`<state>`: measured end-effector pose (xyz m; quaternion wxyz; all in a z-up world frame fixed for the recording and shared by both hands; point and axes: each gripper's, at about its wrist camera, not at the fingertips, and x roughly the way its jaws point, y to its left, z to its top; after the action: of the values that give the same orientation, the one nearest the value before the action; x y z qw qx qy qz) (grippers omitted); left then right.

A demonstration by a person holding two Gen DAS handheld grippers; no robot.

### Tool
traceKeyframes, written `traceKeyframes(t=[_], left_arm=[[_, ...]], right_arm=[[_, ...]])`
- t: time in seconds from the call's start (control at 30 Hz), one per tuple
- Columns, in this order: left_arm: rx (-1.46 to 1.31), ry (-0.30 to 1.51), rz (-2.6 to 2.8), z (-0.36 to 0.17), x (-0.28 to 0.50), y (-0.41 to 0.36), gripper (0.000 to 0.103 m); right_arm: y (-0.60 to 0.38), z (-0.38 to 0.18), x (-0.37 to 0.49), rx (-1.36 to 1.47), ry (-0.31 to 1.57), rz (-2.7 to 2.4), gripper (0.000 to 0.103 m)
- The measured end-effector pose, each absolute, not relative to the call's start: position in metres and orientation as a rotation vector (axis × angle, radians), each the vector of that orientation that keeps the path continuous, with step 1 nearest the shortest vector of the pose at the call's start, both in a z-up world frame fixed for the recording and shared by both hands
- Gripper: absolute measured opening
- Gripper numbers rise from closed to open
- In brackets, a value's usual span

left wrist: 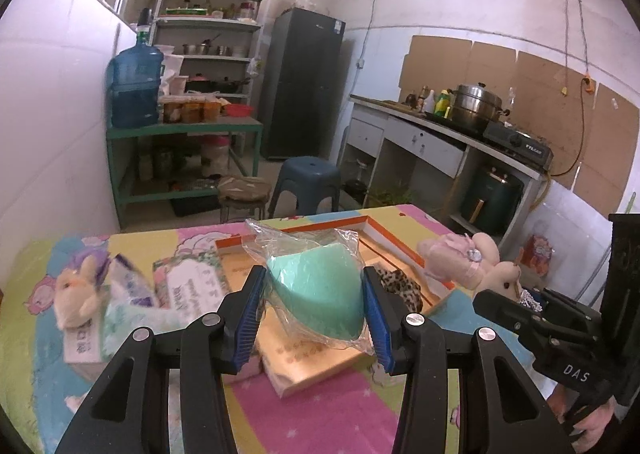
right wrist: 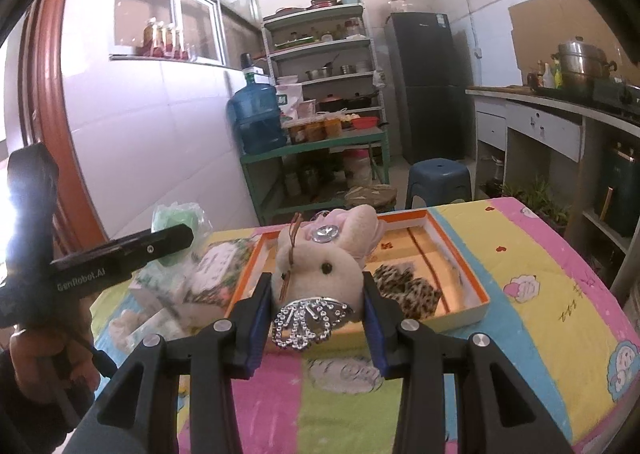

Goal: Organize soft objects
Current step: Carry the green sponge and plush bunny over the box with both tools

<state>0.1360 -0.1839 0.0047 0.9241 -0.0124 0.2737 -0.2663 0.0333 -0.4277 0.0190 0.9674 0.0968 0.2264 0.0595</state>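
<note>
You can read "DAS" in pale letters on the black body of the right gripper [left wrist: 532,304] where it shows at the right edge of your left wrist view. In your right wrist view, "GenRobot.AI" is printed along the black arm of the left gripper [right wrist: 172,240]. The gas stove [left wrist: 516,143] on the counter carries a short white brand mark on its front, too blurred for you to make out. The packets [left wrist: 188,286] on the table bear printed characters, but they are smeared and unreadable.
</note>
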Motion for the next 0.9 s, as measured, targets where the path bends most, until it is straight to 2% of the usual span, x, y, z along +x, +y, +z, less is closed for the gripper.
traceKeyframes(t=[0.63,0.9], left_arm=[[0.003,0.666,-0.516,-0.030,0.238,-0.255,0.048],[-0.014,0.737,-0.490,-0.051,0.276,-0.270,0.048]], right_arm=[[-0.471,-0.001,0.136,0.209,0.537,0.155,0.042],[-0.479,-0.023,0.188,0.246,0.634,0.179,0.042]])
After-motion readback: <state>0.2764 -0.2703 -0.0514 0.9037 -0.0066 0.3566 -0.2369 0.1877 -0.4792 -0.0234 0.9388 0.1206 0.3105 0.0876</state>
